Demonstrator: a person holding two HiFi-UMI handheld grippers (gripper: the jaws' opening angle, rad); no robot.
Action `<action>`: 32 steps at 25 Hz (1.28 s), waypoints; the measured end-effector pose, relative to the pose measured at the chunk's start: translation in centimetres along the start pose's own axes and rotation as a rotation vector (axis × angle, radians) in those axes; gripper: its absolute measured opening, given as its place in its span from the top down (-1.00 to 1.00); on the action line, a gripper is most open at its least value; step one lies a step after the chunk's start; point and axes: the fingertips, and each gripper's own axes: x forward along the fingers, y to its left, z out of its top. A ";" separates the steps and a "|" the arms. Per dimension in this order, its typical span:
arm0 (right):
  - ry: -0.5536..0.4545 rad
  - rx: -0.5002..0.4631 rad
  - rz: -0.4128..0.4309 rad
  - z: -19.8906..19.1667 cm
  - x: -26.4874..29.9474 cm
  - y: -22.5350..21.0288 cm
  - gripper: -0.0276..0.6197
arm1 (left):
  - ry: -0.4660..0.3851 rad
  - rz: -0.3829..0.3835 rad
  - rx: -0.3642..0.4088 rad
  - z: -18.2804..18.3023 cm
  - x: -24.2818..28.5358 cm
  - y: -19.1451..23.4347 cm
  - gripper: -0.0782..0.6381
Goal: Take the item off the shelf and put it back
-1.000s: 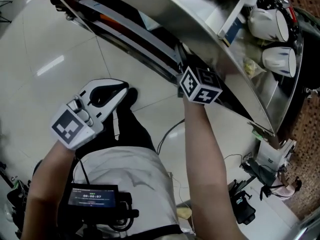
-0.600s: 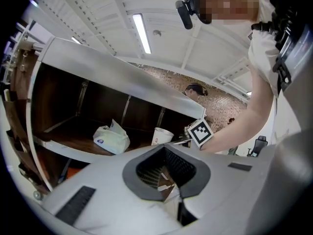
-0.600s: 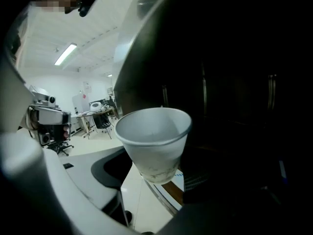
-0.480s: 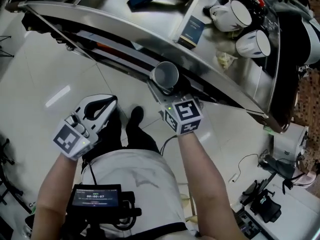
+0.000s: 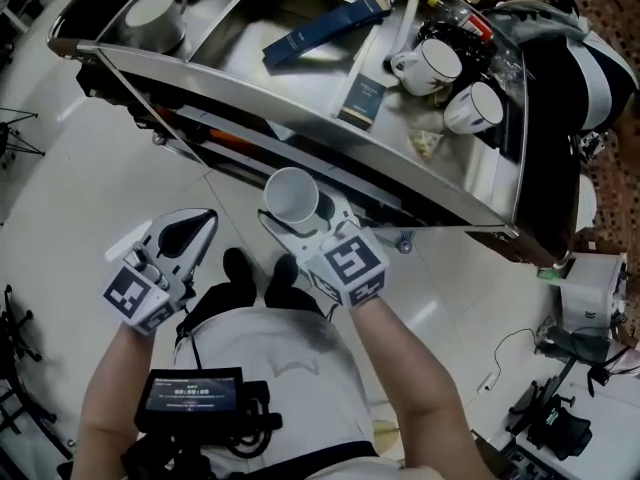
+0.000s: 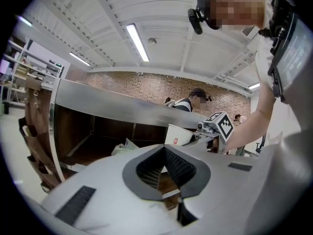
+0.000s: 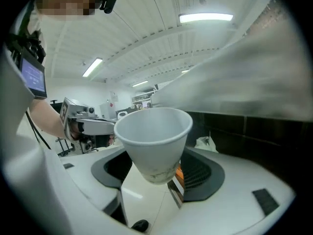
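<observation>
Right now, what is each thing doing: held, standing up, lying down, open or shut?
Paper cup: gripped in the right tool, mouth up, empty, off the shelf.
Right tool: closed on the paper cup.
Left tool: shut, holding nothing.
Long blue box: lying flat on the shelf.
White mug: standing upright at the shelf's left end.

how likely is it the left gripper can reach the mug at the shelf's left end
Probably yes: the left gripper is empty, and the mug stands alone in an open tray with nothing above it.
</observation>
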 end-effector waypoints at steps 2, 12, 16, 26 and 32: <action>-0.018 -0.014 0.026 1.6 -0.3 1.0 0.01 | -0.002 0.005 0.024 0.9 -0.5 0.4 0.78; -0.083 -0.083 0.195 9.7 -2.0 5.1 0.01 | -0.024 -0.085 0.117 9.2 -0.9 -0.2 0.78; -0.077 -0.096 0.227 11.5 -2.6 6.3 0.01 | -0.004 -0.130 0.152 10.3 -1.0 -1.7 0.78; -0.081 -0.102 0.188 12.1 -2.5 6.2 0.01 | -0.071 -0.173 0.112 11.8 -1.1 -3.1 0.78; -0.094 -0.106 0.187 12.7 -2.5 6.4 0.01 | -0.070 -0.157 0.123 11.7 -1.2 -2.8 0.78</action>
